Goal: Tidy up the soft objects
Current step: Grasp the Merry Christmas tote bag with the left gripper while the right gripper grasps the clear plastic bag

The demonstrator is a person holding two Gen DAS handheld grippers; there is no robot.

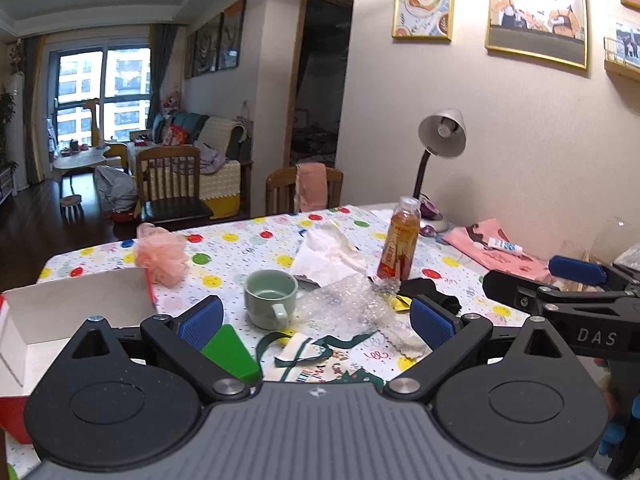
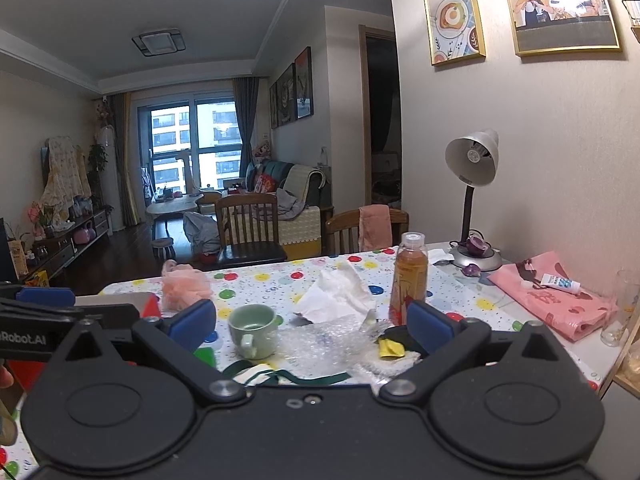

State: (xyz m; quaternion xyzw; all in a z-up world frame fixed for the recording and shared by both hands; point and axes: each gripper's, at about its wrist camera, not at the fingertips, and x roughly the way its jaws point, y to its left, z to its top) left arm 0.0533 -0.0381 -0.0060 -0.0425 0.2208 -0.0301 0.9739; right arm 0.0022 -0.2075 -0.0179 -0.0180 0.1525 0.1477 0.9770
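A pink mesh bath puff (image 1: 162, 255) (image 2: 185, 285) lies at the table's far left. White crumpled tissue (image 1: 326, 254) (image 2: 334, 294) lies mid-table, with bubble wrap (image 1: 344, 300) (image 2: 320, 338) in front of it. A black soft item (image 1: 430, 290) and a yellow scrap (image 2: 390, 348) lie right of the wrap. A printed cloth bag with green ribbon handles (image 1: 320, 360) (image 2: 276, 374) lies nearest. My left gripper (image 1: 316, 322) is open and empty above the bag. My right gripper (image 2: 312, 322) is open and empty, and it shows at the right in the left wrist view (image 1: 576, 276).
A white-and-red open box (image 1: 52, 320) stands at the left. A green mug (image 1: 271, 298) (image 2: 253, 330), a tea bottle (image 1: 400, 246) (image 2: 409, 282), a green block (image 1: 230, 354), a desk lamp (image 2: 474, 200) and a pink bag with a tube (image 2: 554, 294) are on the polka-dot tablecloth (image 1: 240, 248).
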